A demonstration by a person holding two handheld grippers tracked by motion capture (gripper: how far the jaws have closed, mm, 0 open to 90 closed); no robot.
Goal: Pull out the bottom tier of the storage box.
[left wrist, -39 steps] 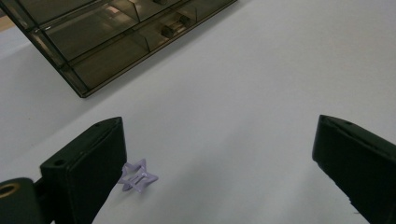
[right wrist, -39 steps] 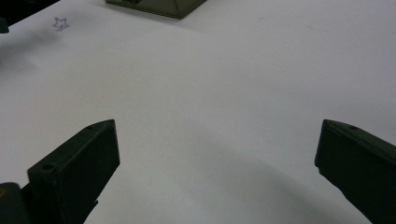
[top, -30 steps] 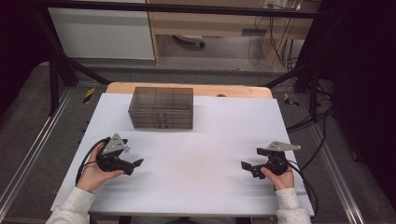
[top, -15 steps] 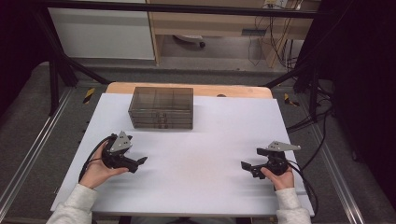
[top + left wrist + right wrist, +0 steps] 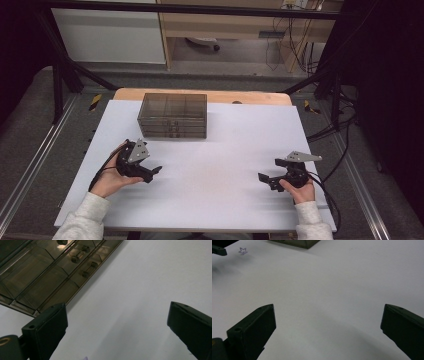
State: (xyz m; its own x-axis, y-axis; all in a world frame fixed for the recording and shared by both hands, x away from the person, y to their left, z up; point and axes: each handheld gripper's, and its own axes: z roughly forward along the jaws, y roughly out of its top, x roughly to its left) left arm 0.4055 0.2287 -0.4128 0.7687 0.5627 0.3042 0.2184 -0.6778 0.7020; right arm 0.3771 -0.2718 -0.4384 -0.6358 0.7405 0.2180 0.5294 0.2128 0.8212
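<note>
high view: left tool (image 5: 150, 174) gapes wide, empty, angled toward the drawer box (image 5: 173, 115) just ahead; right tool (image 5: 265, 179) likewise wide, idle.

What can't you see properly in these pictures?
- Drawer box: in the high view its tinted walls hide whether anything lies inside; the left gripper view cuts it off at the top and left edges.
- Small star shape on the table: right gripper view, too small to tell what it is made of.
- Left gripper: in the high view its tips are too small to read.
</note>
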